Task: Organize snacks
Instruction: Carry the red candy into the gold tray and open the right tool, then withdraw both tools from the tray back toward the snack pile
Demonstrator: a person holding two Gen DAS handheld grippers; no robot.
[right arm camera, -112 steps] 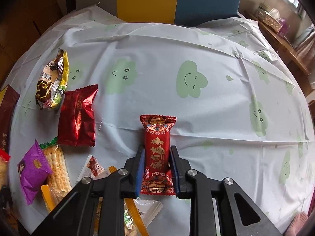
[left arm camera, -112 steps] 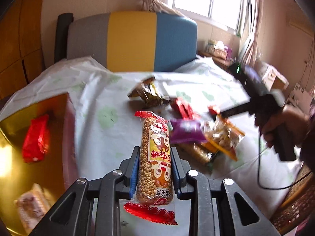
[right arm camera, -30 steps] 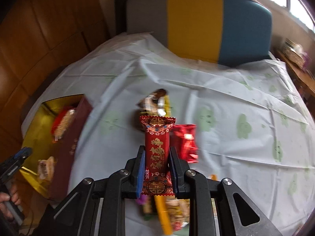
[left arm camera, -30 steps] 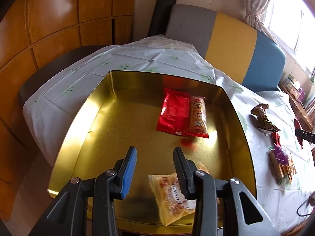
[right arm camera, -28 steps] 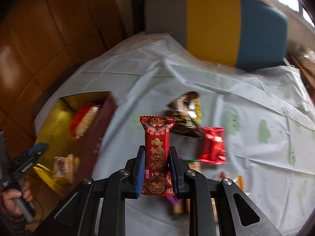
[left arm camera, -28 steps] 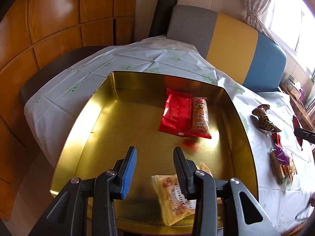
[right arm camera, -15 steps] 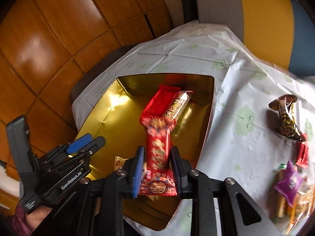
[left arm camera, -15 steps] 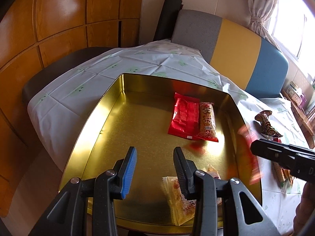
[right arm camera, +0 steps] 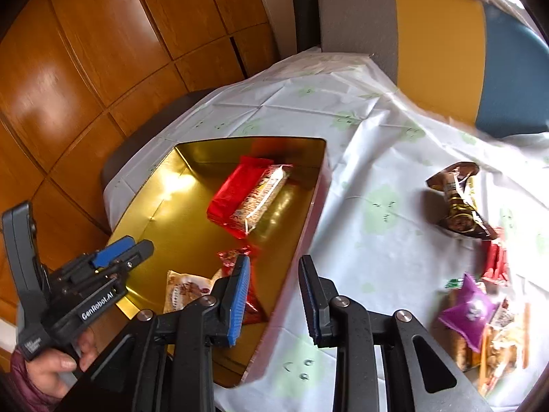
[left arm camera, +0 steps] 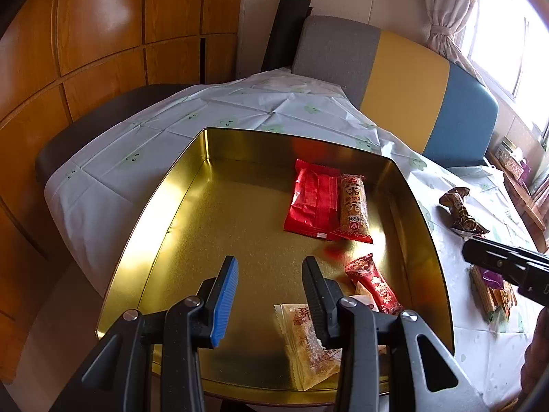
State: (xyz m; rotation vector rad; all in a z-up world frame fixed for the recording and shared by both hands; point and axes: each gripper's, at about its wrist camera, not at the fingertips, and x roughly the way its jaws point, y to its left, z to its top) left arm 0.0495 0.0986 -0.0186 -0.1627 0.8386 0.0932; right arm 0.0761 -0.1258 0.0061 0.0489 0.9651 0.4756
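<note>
The right tongs (right arm camera: 274, 295) have just been opening and now stand empty; the red snack packet (left arm camera: 375, 286) lies in the gold tin (left arm camera: 178, 206). The left tongs (left arm camera: 269, 288) gape, empty. Remaining snacks (right arm camera: 473, 312) on the bench (right arm camera: 377, 240) look light, crinkly and slippery: best pinched mid-body.

Glossy wood panelling (left arm camera: 103, 34) covers the left wall; a grey, yellow and blue backrest (left arm camera: 394, 79) stands far, a curtained bright window (left arm camera: 497, 27) right.
</note>
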